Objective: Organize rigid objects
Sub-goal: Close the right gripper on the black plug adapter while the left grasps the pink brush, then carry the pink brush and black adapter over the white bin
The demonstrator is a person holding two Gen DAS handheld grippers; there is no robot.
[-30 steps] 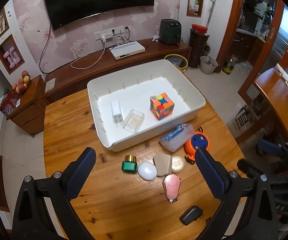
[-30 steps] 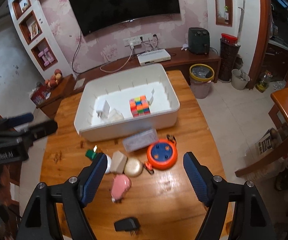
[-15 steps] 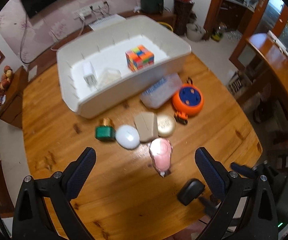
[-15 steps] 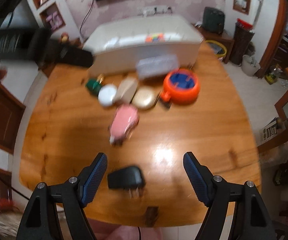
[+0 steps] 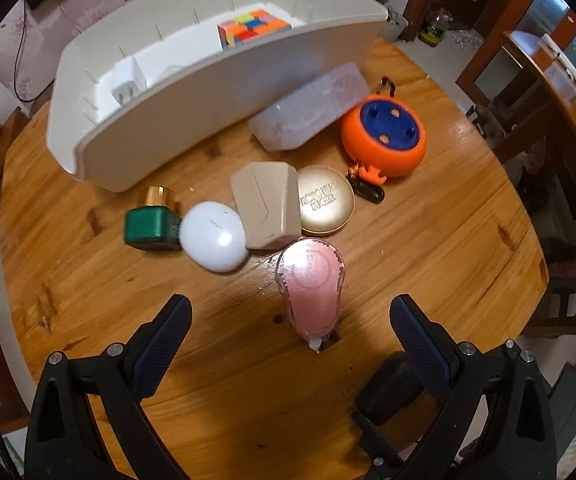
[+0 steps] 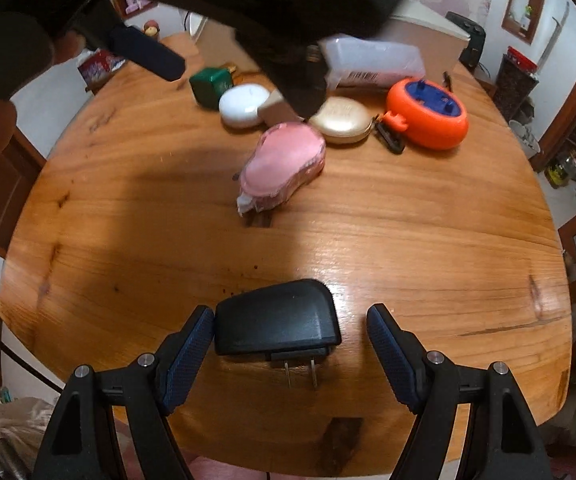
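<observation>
Both grippers were seen with jaws apart and nothing clamped: the left gripper (image 5: 285,322), its 2 ribbed dark-blue pads spread wide, was held above the narrow end of a pink pear-shaped plastic case (image 5: 312,286), while the right gripper (image 6: 290,338) was placed around a matte black plug adapter (image 6: 275,322) with 2 metal prongs. Its left pad was at or very near the adapter's edge, and a clear gap was left on the right. All of this lay on a glossy round wooden table (image 5: 428,264). Beyond the pink case, a row was formed by a green square bottle with a gold cap (image 5: 152,224), a smooth white oval case (image 5: 212,242), a beige angular box (image 5: 265,210) and a round gold tin (image 5: 325,200). An orange-and-blue reel (image 5: 384,136) and a frosted rectangular box (image 5: 308,108) were beside a white plastic bin (image 5: 175,112) in which a multicoloured cube (image 5: 253,28) was held.
</observation>
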